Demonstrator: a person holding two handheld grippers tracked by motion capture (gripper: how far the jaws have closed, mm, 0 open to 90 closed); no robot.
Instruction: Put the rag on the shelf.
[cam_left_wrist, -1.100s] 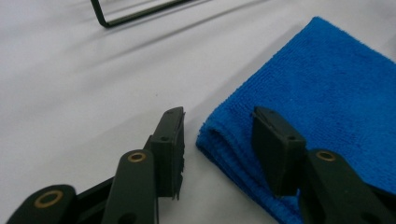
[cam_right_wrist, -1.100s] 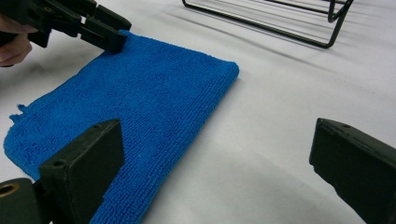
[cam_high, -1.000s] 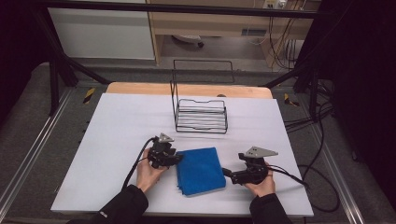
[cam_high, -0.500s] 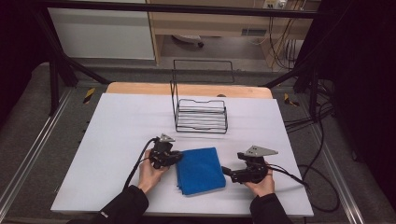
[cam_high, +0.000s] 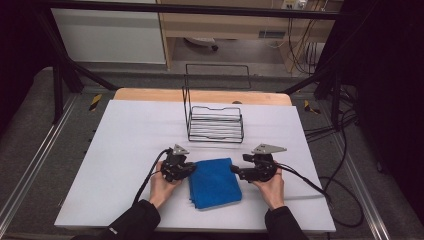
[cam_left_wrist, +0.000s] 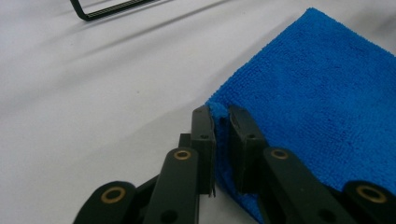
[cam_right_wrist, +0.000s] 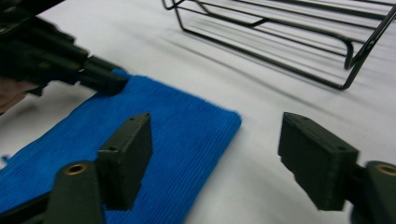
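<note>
While the left gripper (cam_left_wrist: 221, 122) pinches the blue cloth (cam_high: 215, 182) corner, the right gripper (cam_right_wrist: 215, 154) gapes wide over its far corner

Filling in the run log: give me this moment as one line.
left gripper: shut on cloth corner | right gripper: open, at cloth's other far corner | rack: beyond cloth, untouched

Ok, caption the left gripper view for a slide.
Left gripper pinching a corner of the folded blue cloth on the white table.
</note>
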